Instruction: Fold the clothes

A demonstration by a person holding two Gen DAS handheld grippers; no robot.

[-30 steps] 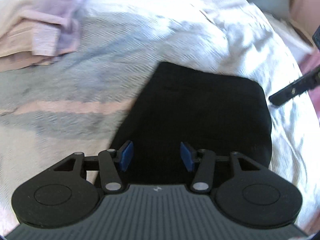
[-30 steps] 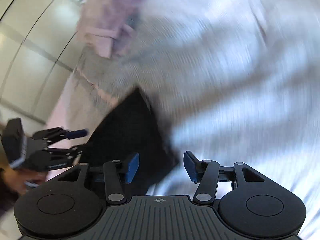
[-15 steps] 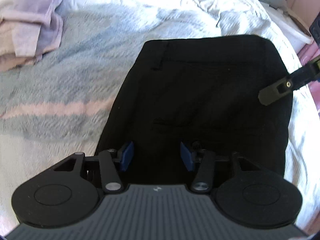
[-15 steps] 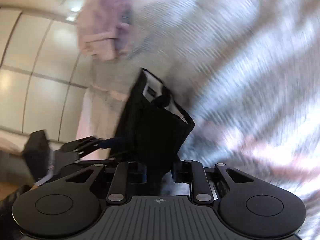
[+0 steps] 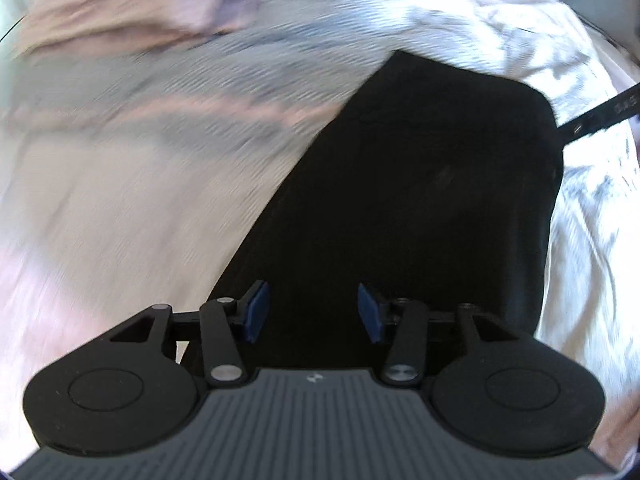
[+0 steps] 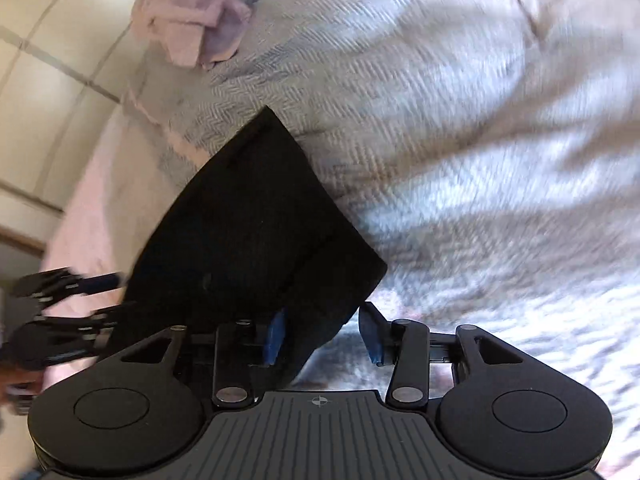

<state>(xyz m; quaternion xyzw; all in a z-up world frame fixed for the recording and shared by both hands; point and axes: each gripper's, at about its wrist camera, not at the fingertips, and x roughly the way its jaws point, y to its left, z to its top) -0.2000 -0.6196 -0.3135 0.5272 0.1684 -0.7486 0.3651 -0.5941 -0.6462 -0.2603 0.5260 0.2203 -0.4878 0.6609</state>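
Note:
A folded black garment (image 5: pixel 420 200) lies on the bed's pale herringbone blanket (image 5: pixel 168 112). My left gripper (image 5: pixel 312 312) is open, its blue pads over the garment's near edge, holding nothing. The garment also shows in the right wrist view (image 6: pixel 248 232). My right gripper (image 6: pixel 324 334) is open, with the garment's near corner lying between its pads. The other gripper (image 6: pixel 60 312) shows at the left edge of the right wrist view, at the garment's left side. A finger of the right gripper (image 5: pixel 600 116) shows at the right edge of the left wrist view.
A heap of pink and lilac clothes (image 6: pixel 192 12) lies at the far end of the blanket, also in the left wrist view (image 5: pixel 132 4). A tiled floor (image 6: pixel 48 48) lies beyond the bed's left edge. White crumpled sheets (image 5: pixel 580 80) lie to the right.
My right gripper was shut on the lifted black garment half a second ago; now it is open and the garment lies flat, folded. Both views have shifted.

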